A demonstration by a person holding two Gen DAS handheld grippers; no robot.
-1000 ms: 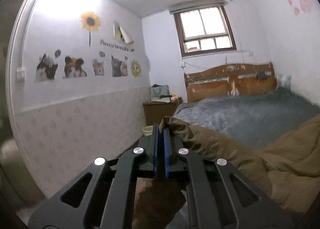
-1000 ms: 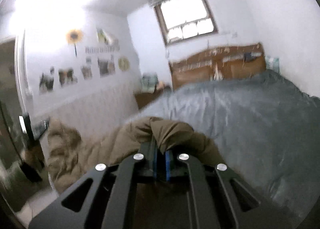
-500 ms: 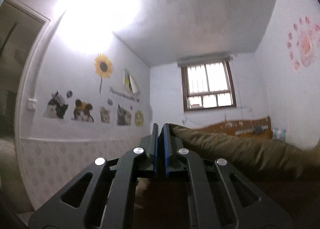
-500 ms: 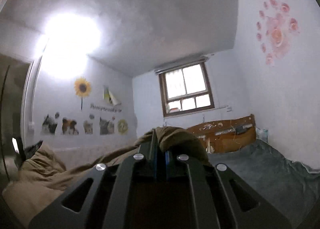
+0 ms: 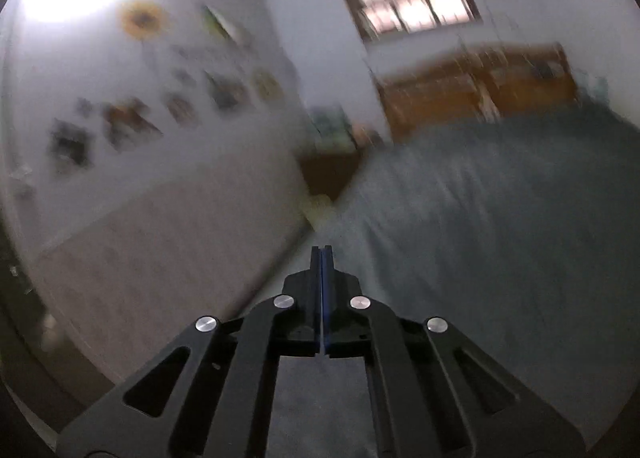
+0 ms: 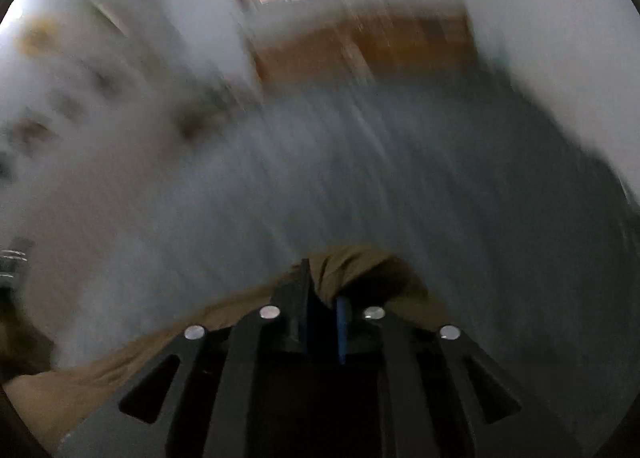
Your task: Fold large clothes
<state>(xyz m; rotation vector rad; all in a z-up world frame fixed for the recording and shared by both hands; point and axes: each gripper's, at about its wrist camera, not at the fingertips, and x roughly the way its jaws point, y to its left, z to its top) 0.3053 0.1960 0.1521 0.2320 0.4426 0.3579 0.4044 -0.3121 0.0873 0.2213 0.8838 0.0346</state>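
Evidently, the brown garment is being let go by the opening right gripper onto the grey bedspread, fabric between its jaws, while the left gripper is shut empty.

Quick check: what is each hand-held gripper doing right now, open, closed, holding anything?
Left hand-held gripper: closed, no cloth visible between its pads.
Right hand-held gripper: jaws opening, brown garment bunched between them.
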